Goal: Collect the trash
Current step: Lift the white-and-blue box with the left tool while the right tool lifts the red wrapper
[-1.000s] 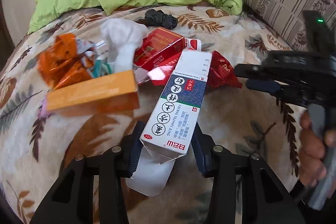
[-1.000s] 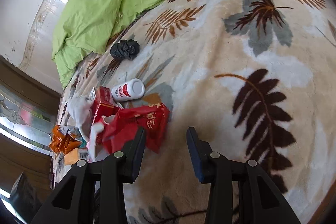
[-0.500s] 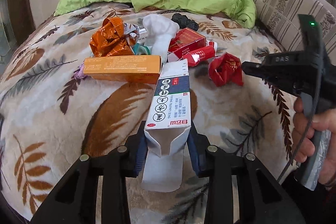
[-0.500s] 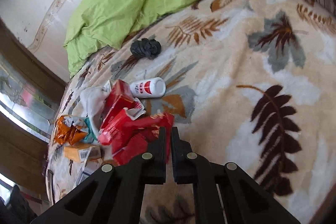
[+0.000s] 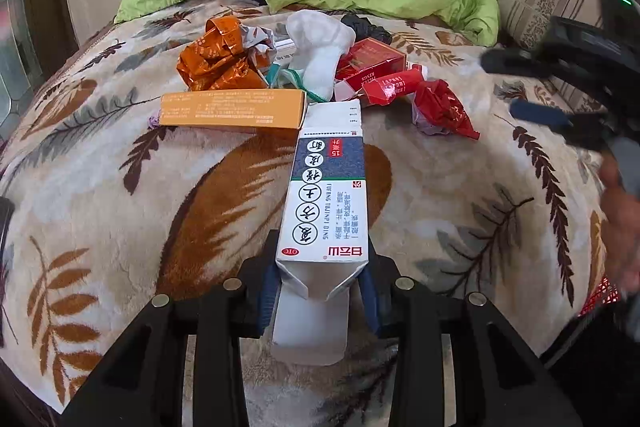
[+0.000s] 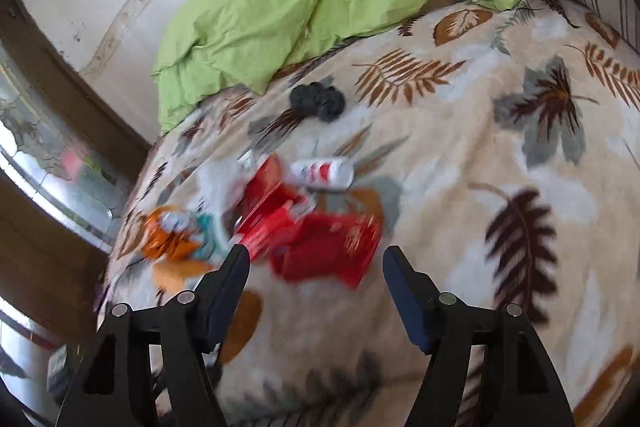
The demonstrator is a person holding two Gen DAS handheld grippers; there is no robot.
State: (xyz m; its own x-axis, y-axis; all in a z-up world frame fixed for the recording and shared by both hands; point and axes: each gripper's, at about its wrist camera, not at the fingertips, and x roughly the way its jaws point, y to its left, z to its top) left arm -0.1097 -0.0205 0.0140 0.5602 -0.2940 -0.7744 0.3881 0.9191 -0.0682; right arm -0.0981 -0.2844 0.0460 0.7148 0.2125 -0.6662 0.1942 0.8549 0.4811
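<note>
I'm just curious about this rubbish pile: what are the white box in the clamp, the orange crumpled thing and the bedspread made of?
The white box looks like thin printed card: sharp folds, open end flaps, slight sheen. The orange crumpled wrapper seems to be metallised foil or plastic film: shiny, with a silvery inner side. The bedspread looks like soft plush fleece: fuzzy matte pile with printed leaves.

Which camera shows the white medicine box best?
The left wrist view: the white medicine box fills its middle, sharp, clamped between the left gripper fingers. The right wrist view is motion-blurred and does not show it.
</note>
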